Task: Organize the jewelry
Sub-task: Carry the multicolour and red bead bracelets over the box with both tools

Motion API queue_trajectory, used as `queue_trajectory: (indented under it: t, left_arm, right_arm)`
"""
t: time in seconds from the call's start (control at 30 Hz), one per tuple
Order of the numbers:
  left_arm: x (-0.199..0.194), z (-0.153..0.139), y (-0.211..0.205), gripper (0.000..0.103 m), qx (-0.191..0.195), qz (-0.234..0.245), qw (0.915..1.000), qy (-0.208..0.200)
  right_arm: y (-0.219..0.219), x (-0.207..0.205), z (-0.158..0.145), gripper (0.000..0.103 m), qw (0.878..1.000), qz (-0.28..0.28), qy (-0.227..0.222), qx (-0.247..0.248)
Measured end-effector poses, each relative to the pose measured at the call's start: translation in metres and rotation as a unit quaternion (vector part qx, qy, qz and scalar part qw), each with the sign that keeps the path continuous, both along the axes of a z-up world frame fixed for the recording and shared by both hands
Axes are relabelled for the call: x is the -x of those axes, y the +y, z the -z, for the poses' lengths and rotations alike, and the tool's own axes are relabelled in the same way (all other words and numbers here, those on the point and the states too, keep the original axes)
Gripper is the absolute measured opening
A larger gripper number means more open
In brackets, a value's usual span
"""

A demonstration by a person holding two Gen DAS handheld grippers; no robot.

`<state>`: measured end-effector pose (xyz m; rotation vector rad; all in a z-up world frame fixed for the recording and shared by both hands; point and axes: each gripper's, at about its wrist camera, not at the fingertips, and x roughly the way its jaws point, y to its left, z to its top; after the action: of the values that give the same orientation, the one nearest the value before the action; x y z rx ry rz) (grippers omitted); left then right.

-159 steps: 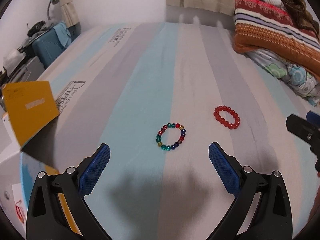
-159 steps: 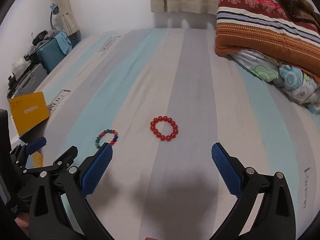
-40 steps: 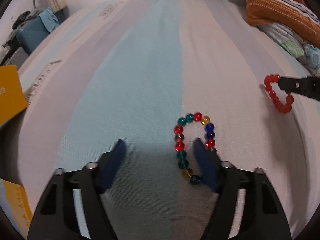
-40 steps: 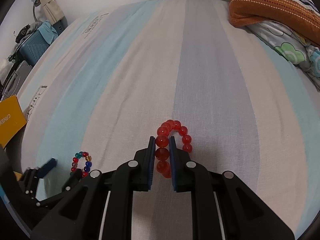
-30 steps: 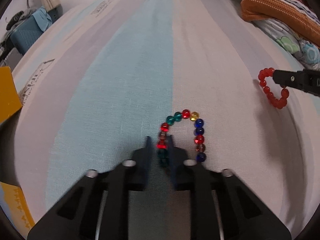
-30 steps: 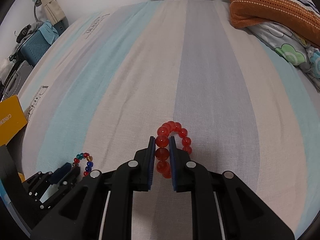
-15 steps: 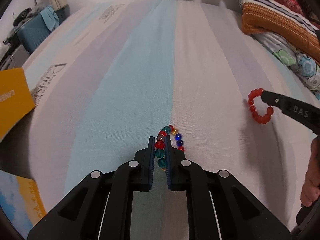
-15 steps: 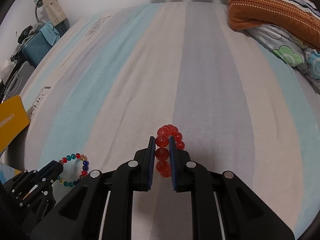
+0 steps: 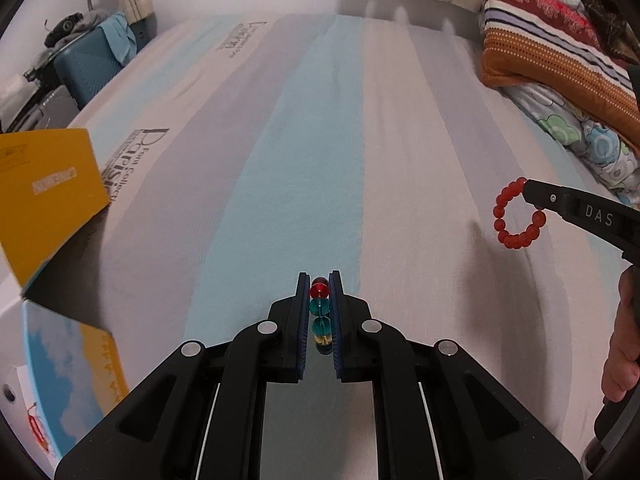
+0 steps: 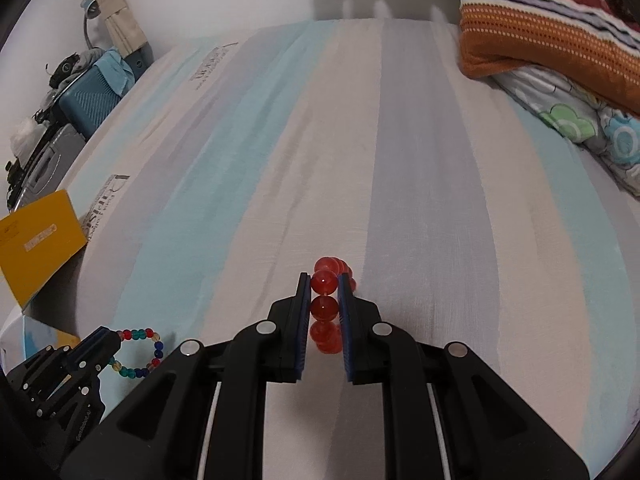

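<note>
- Two bracelets were in view, one per pair of tongs, both lifted clear of the striped bed [image 9: 320,152].
- The left tongs [image 9: 319,280] were clenched on the multicoloured bracelet [image 9: 320,308]; in the left wrist view four or five of its beads showed in a row between the pads: red ones at the tip, two teal, one yellow.
- In the right wrist view that same bracelet [image 10: 138,352] hung as a full loop from the left tongs [image 10: 105,339], over the bed's near left edge.
- The right tongs [image 10: 325,280] gripped the red bracelet [image 10: 325,308], three large beads lined up between the blue pads and the rest of the loop bunched past the tips.
- From the left wrist view the red bracelet [image 9: 518,214] dangled as an open ring from the right tongs [image 9: 530,190], above the bed's right side.
- One yellow box [image 9: 44,196] stood just off the bed's left edge.
- One stack of folded blankets [image 9: 560,52] lay on the bed's far right corner.
- One hand [image 9: 624,336] showed at the right border of the left wrist view.
</note>
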<state>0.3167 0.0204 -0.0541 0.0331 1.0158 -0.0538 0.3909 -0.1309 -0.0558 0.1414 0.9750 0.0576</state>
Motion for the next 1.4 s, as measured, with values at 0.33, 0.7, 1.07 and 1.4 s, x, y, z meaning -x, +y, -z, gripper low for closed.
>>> queue_trajectory:
  t: [0.33,0.7,1.07,1.4]
  left_arm:
    - [0.038,-0.024,0.017,0.009,0.005,-0.003,0.9999,-0.015]
    - [0.092,-0.058,0.045,0.009,0.019,-0.015,0.9990,-0.039]
    - [0.145,-0.089,0.077,0.009,0.030,-0.030,0.9978,-0.052]
    - [0.176,-0.122,0.127,0.009,0.042,-0.057,0.9943,-0.080]
  right_arm:
    - [0.035,0.044,-0.033,0.013,0.999,-0.017,-0.019,-0.023]
    - [0.071,0.112,-0.026,0.013,0.999,-0.039,0.001,-0.032]
    - [0.110,0.169,-0.059,0.013,0.995,-0.083,-0.031,-0.039]
    - [0.165,0.190,-0.095,0.013,0.988,-0.133,-0.071,-0.044]
